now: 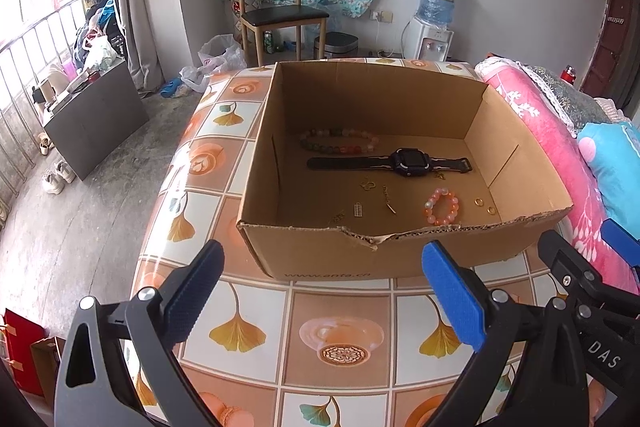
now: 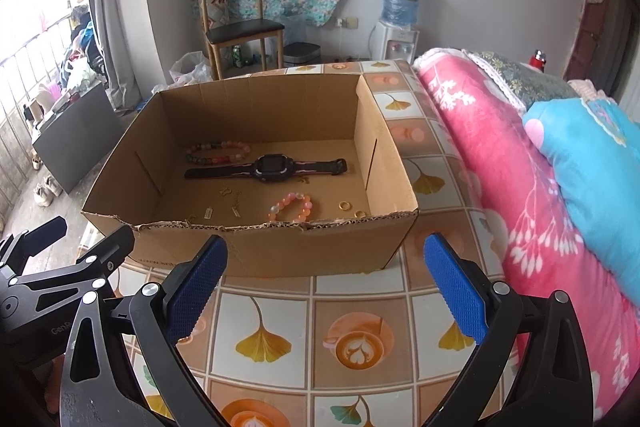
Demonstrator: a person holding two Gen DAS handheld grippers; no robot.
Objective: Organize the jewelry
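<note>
Jewelry lies scattered on the floor of an open cardboard box (image 1: 472, 255) standing on a table (image 1: 340, 339) with a leaf-and-cup patterned cover; a long multicoloured bead bracelet (image 1: 338, 141) sits toward the box's far wall, a black watch (image 1: 408, 163) stretched flat just in front of it; a small pink-orange bead bracelet (image 1: 441, 206) rests nearer the torn front wall, two gold rings (image 1: 485, 206) beside it toward the box's right wall, thin gold pieces (image 1: 372, 199) to its left; the left gripper (image 1: 322, 291) and right gripper (image 2: 326, 283) hang before the box's front wall, each with jaws spread wide, holding nothing; a pink quilt (image 2: 500, 163) lies right of the box.
</note>
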